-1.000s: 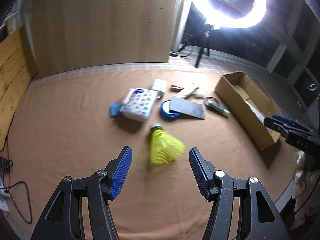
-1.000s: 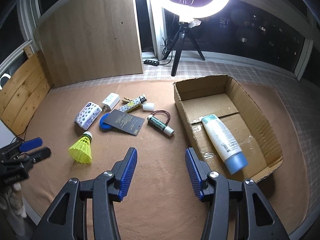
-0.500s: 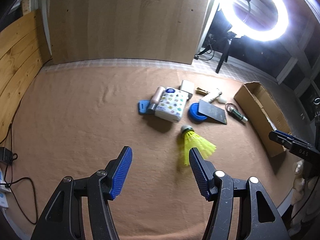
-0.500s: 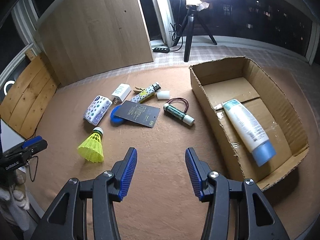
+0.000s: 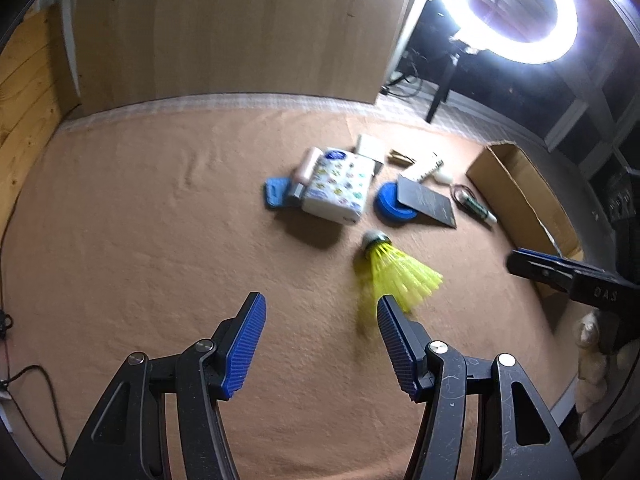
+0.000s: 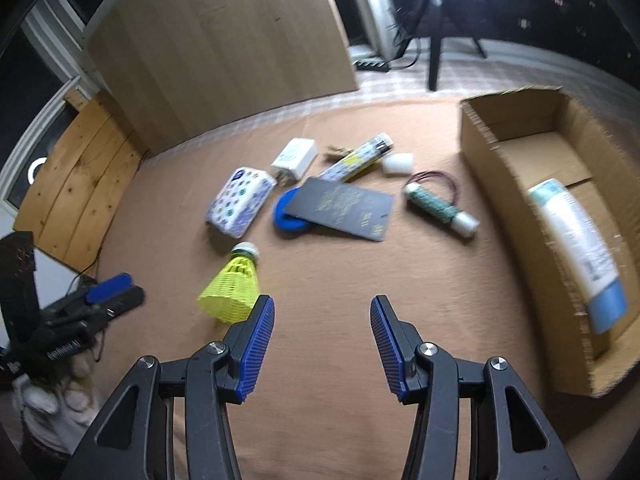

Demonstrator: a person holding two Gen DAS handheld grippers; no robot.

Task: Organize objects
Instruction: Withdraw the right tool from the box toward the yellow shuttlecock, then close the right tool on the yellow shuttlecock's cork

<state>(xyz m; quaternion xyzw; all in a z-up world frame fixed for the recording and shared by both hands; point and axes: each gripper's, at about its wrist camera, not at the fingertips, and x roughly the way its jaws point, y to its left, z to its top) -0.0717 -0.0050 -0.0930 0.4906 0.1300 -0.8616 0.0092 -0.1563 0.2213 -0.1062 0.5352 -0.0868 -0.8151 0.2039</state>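
A yellow shuttlecock (image 5: 396,270) (image 6: 236,286) lies on the tan cloth, cork end away from me. My left gripper (image 5: 320,312) stands open just short of it, with its right pad's tip at the skirt's near edge and nothing between the pads. My right gripper (image 6: 322,316) is open over bare cloth, the shuttlecock just off its left pad. Behind lie a patterned tissue pack (image 6: 240,202), a dark card (image 6: 340,208) on a blue disc (image 6: 286,216), a green-wrapped tube (image 6: 438,208) and a white charger (image 6: 294,156). The cardboard box (image 6: 492,168) at right holds a white-and-blue bottle (image 6: 580,244).
A blue object and a tan tube (image 5: 306,166) lie left of the tissue pack. A patterned stick (image 6: 358,158) and a white cap (image 6: 398,162) sit behind the card. A wooden board (image 6: 224,40) stands at the back, a ring light (image 5: 520,12) at right, cables (image 5: 28,376) at left.
Both grippers have sunk closer to the cloth. The left view has swung so the shuttlecock went from between its pads to beside the right pad. The right view has closed in on the objects.
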